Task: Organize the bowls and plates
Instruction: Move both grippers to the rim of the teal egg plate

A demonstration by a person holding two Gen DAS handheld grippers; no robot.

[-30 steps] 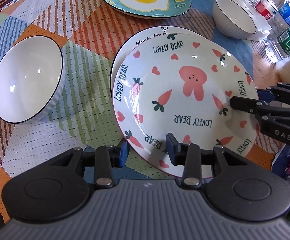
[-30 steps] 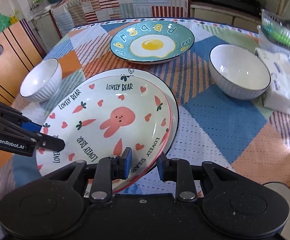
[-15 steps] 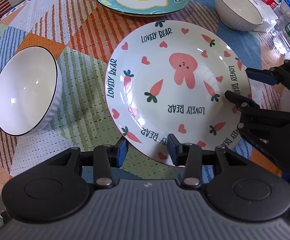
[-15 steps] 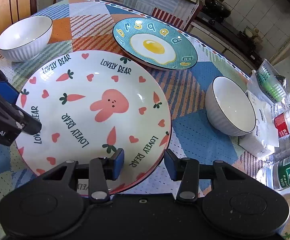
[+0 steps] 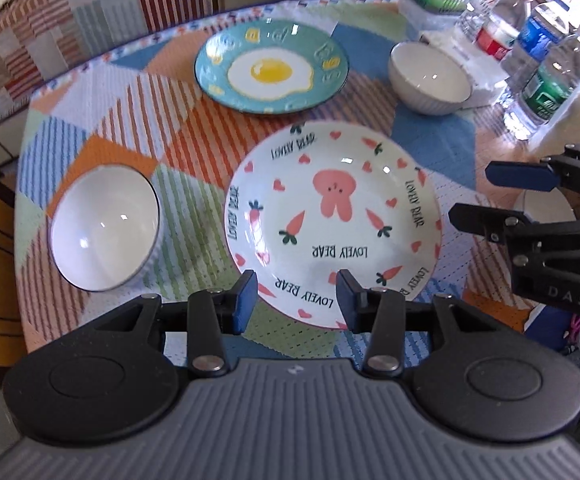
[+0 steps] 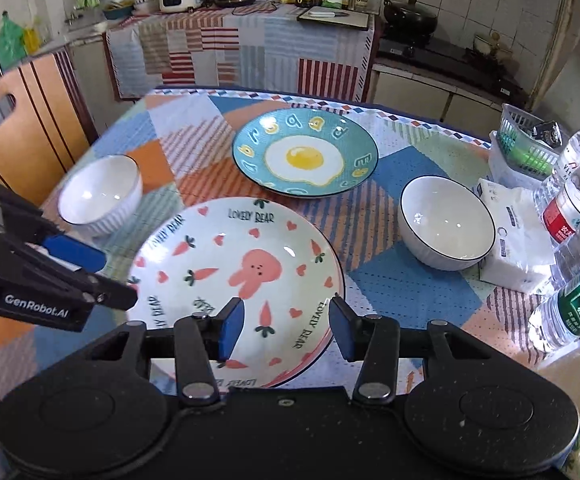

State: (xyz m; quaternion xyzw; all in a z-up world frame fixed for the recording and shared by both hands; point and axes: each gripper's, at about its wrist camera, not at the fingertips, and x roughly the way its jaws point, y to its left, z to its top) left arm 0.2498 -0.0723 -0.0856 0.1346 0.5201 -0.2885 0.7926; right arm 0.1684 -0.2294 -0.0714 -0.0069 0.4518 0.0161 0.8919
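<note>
A white rabbit plate (image 5: pixel 332 216) (image 6: pixel 242 276) lies stacked on a second plate whose rim shows under it. A teal fried-egg plate (image 5: pixel 272 70) (image 6: pixel 305 158) lies behind it. One white bowl (image 5: pixel 104 226) (image 6: pixel 98 194) stands left, another white bowl (image 5: pixel 430 78) (image 6: pixel 448 224) right. My left gripper (image 5: pixel 296 300) is open and empty above the rabbit plate's near rim. My right gripper (image 6: pixel 286 330) is open and empty over the plate's right side; it also shows in the left wrist view (image 5: pixel 502 200).
Several water bottles (image 6: pixel 578 248) and a tissue pack (image 6: pixel 510 236) crowd the table's right edge, with a plastic basket (image 6: pixel 524 148) behind. A wooden chair (image 6: pixel 22 120) stands left. A kitchen counter lies beyond the patterned tablecloth (image 6: pixel 410 292).
Both grippers have let go of the rabbit plate, opened wide and pulled up and back. The plate now lies flat, centred on the plate under it.
</note>
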